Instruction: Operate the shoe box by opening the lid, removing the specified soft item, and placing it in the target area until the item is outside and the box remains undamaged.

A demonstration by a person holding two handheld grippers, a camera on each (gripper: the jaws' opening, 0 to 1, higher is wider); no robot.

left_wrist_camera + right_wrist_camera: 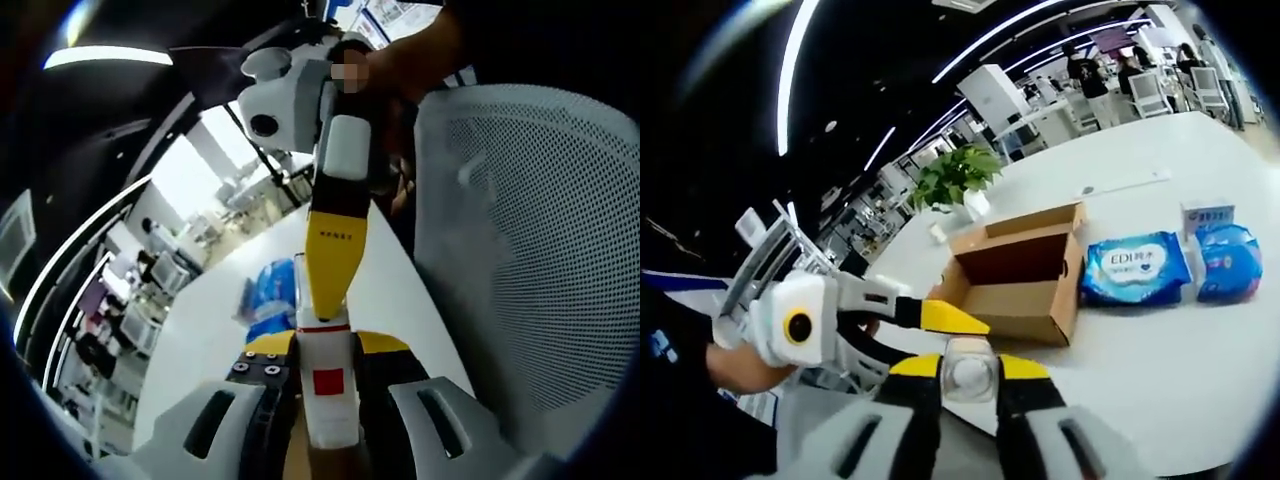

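An open brown cardboard shoe box (1025,275) stands on the white table (1160,350), its lid tipped up at the back. What shows of its inside is bare brown card. To its right lies a soft blue pack (1137,268). My right gripper (968,365) is held well short of the box, jaws together. My left gripper (980,325) reaches in from the left, its yellow tip close to the right one. In the left gripper view my left gripper (328,345) is shut, and the right gripper (330,305) points down at it tip to tip.
A second blue pack (1228,262) and a small white and blue carton (1207,213) lie right of the first. A potted plant (955,178) stands behind the box. A white mesh chair back (540,250) rises close on the right. A blue pack (270,295) lies on the table.
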